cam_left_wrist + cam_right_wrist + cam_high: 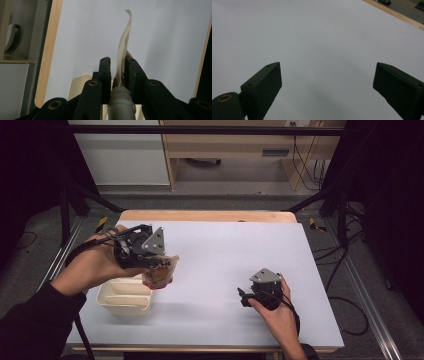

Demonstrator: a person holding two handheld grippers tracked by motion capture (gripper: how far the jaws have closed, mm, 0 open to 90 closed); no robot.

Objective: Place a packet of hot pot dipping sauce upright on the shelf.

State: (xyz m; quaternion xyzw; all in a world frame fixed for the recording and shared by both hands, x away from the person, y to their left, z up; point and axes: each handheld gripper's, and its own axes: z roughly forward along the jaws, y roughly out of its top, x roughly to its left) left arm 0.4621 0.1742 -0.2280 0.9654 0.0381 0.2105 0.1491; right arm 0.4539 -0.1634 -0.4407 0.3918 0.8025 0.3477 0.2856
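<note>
A person's left hand holds my left gripper (161,264) above the table's left side, shut on a soft spouted pouch (159,275) with red and orange print. In the left gripper view the pouch (124,45) stands edge-on between the two jaws of that gripper (117,68), and its white ribbed spout (121,100) sits low between them. The pouch hangs just past the right end of a cream divided container (125,297). My right gripper (244,297) rests low over the table's right half, and its jaws (327,82) stand wide open with nothing between them.
The pale grey table top (225,245) has a wooden far edge (207,215). The cream container (79,85) lies below the left jaws. Dark frame posts and cables stand on the floor on both sides. A wooden cabinet (235,150) stands behind.
</note>
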